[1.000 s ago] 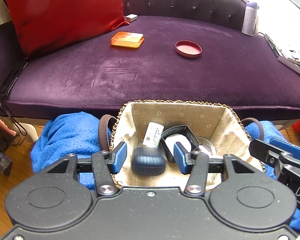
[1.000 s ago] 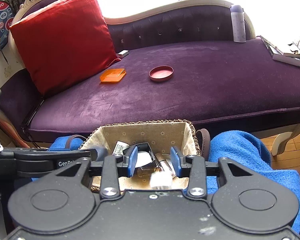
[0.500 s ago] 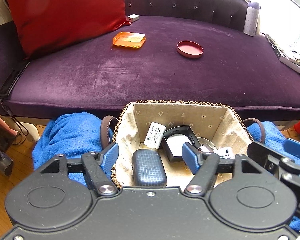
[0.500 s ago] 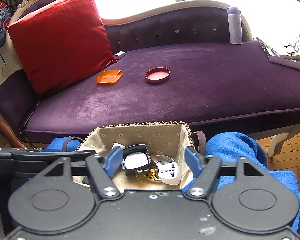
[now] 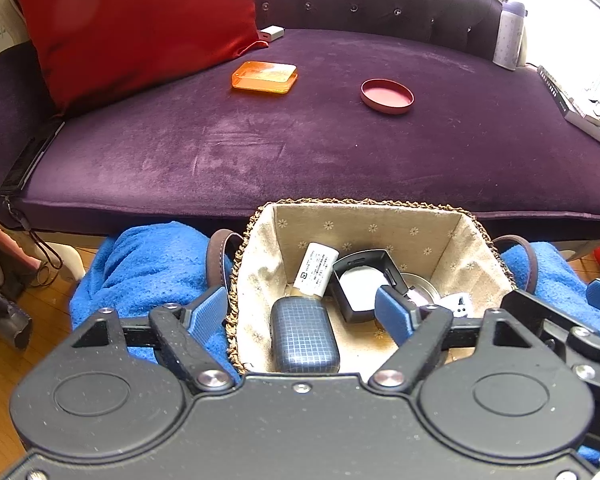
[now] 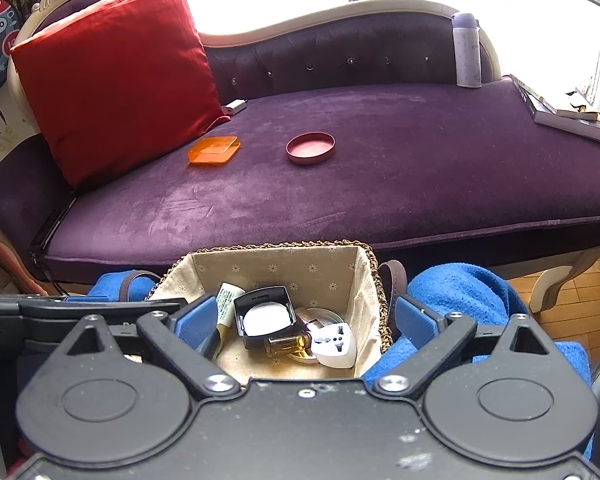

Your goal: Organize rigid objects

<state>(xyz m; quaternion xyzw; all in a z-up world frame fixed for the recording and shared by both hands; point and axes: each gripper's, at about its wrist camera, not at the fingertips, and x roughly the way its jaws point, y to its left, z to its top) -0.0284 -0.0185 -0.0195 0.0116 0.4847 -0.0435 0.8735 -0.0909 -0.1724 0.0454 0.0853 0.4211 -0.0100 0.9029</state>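
A: Presently, what sits between the jaws?

B: Left gripper (image 5: 300, 314): jaws wide, holding nothing; the dark grid-patterned case (image 5: 304, 340) lies loose between them in the lined basket (image 5: 364, 220). Right gripper (image 6: 306, 320): jaws wide, also holding nothing; white plug adapter (image 6: 335, 345), amber vial (image 6: 288, 344) and black box (image 6: 265, 316) lie between them.

A: And ahead of the jaws?

B: White labelled tube (image 5: 315, 269) in the basket. Well beyond, on the purple sofa (image 5: 320, 152): orange lid (image 5: 265, 77) and round red lid (image 5: 387, 96), apart.

Basket (image 5: 452, 236) crowded; bare sofa cushion (image 5: 300, 160) beyond.
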